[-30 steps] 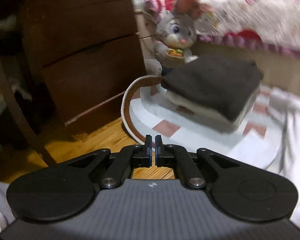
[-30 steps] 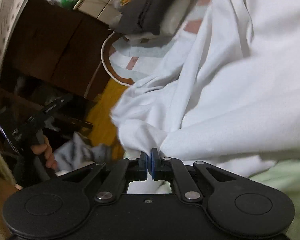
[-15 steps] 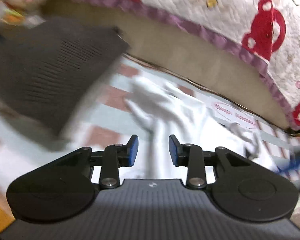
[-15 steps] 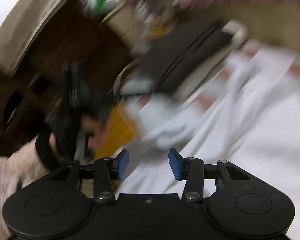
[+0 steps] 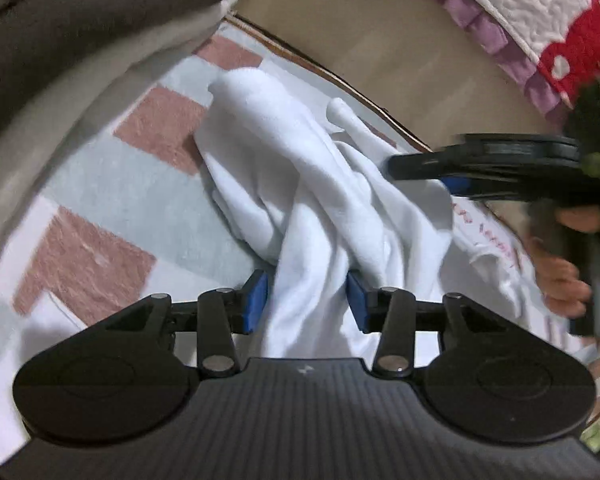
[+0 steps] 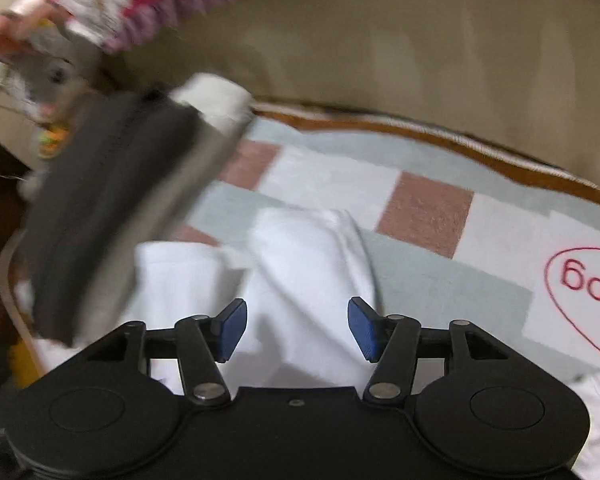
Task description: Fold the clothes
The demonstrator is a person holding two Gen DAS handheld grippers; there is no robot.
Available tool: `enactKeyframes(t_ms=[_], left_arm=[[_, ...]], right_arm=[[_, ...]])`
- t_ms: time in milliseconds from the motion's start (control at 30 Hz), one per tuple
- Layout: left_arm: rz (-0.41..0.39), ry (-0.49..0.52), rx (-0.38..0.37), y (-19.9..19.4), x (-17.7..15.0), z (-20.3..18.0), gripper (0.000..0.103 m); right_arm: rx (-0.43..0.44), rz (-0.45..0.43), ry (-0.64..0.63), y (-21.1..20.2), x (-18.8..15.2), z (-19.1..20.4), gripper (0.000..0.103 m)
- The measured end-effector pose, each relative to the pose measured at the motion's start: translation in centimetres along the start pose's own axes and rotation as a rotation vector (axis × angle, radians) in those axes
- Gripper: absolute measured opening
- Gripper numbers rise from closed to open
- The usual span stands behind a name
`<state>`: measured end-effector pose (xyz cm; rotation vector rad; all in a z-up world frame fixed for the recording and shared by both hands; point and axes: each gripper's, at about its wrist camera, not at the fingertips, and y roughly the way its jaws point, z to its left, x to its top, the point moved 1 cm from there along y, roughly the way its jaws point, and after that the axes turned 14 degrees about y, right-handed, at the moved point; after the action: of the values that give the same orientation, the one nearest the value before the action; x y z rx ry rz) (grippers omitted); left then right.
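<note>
Both grippers, left gripper [image 5: 306, 300] and right gripper [image 6: 298, 328], stand released, straddling the crumpled white garment [image 5: 300, 184] beside the folded dark stack [image 6: 100, 208] on the checked rug [image 6: 428, 204].

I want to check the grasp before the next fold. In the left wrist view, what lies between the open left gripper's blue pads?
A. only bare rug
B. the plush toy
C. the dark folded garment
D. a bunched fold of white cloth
D: the white cloth runs up between the pads of the left gripper, whose jaws stand apart.
</note>
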<state>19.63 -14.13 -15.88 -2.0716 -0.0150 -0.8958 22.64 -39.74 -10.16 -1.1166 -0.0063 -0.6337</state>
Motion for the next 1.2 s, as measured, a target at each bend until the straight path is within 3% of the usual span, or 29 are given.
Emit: enactKeyframes(t_ms=[67, 100, 133, 233, 333, 433, 500, 567, 700, 800, 867, 933, 1033, 1100, 1200], left_arm=[[0.019, 0.083, 0.003, 0.2, -0.2, -0.7, 0.034], [0.031, 0.127, 0.007, 0.2, -0.2, -1.0, 0.008], [0.061, 0.194, 0.046, 0.2, -0.3, -1.8, 0.008], [0.006, 0.337, 0.186, -1.6, -0.6, -4.4, 0.008], [-0.130, 0.345, 0.259, -5.1, -0.7, -5.5, 0.008], [-0.240, 0.305, 0.229, -8.5, -0.8, -5.8, 0.008], [-0.235, 0.271, 0.172, -9.7, -1.3, -6.2, 0.008], [-0.206, 0.244, 0.123, -10.3, -2.0, -6.6, 0.008], [-0.139, 0.221, 0.074, -11.0, -3.5, -6.9, 0.010], [-0.088, 0.204, 0.037, -11.6, -4.7, -7.1, 0.010], [-0.055, 0.192, 0.012, -12.0, -5.4, -7.3, 0.011], [-0.021, 0.180, -0.013, -12.3, -6.2, -7.4, 0.017], [-0.030, 0.097, -0.028, -12.0, -5.7, -6.2, 0.034], [-0.028, 0.043, -0.045, -10.3, -4.9, -5.1, 0.035], [-0.024, -0.026, -0.054, -6.9, -3.8, -3.6, 0.053]], right_arm=[[0.016, -0.028, -0.022, 1.0, -0.4, -0.7, 0.061], [0.024, -0.042, -0.032, 1.5, -0.6, -1.0, 0.036], [0.032, -0.056, -0.043, 2.0, -0.7, -1.4, 0.007], [0.172, -0.220, -0.073, -1.7, -1.4, -2.5, 0.007], [0.237, -0.339, -0.051, -6.4, -1.6, -4.2, 0.006], [0.289, -0.432, -0.017, -11.0, -2.2, -6.8, 0.006], [0.322, -0.480, 0.014, -13.8, -3.0, -8.7, 0.005], [0.283, -0.504, 0.002, -15.6, -5.6, -10.2, 0.005], [0.143, -0.408, 0.012, -14.3, -12.0, -14.5, 0.005], [0.131, -0.306, 0.087, -12.0, -15.3, -17.7, 0.006], [0.066, -0.268, 0.041, -11.3, -15.2, -17.5, 0.006], [0.053, -0.277, 0.012, -11.3, -14.6, -16.9, 0.006], [0.075, -0.251, 0.043, -10.6, -13.7, -17.0, 0.010], [0.088, -0.244, 0.012, -10.1, -13.9, -17.2, 0.013], [0.141, -0.225, 0.034, -9.6, -14.3, -17.7, 0.013]])
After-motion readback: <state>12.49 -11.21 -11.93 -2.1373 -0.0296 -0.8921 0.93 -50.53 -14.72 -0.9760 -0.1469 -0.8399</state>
